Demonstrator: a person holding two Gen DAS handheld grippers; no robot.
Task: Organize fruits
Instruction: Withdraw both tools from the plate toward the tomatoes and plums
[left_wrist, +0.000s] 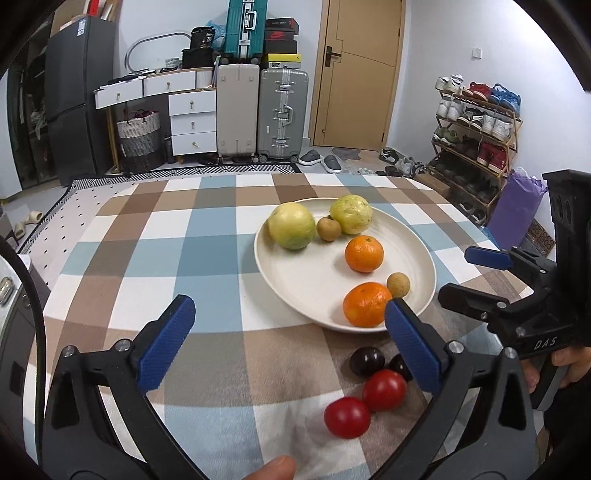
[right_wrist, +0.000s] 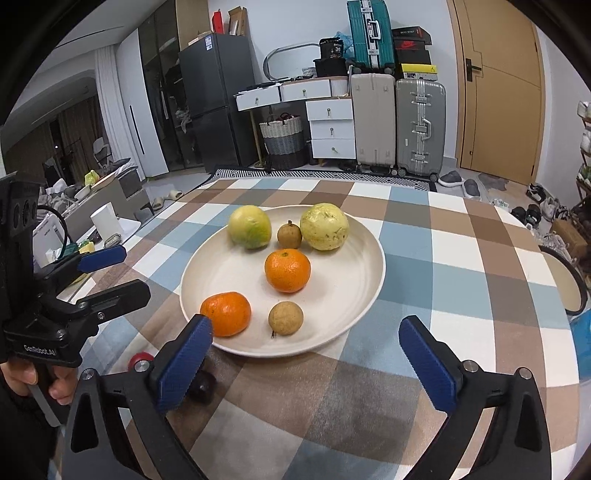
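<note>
Both grippers, left gripper (left_wrist: 290, 341) and right gripper (right_wrist: 304, 360): fingers spread wide, gripping nothing, above checked cloth (left_wrist: 207, 258).

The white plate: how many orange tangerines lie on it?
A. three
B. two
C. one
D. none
B: two tangerines lie on the white plate, one near the middle and one by the near rim.
</note>
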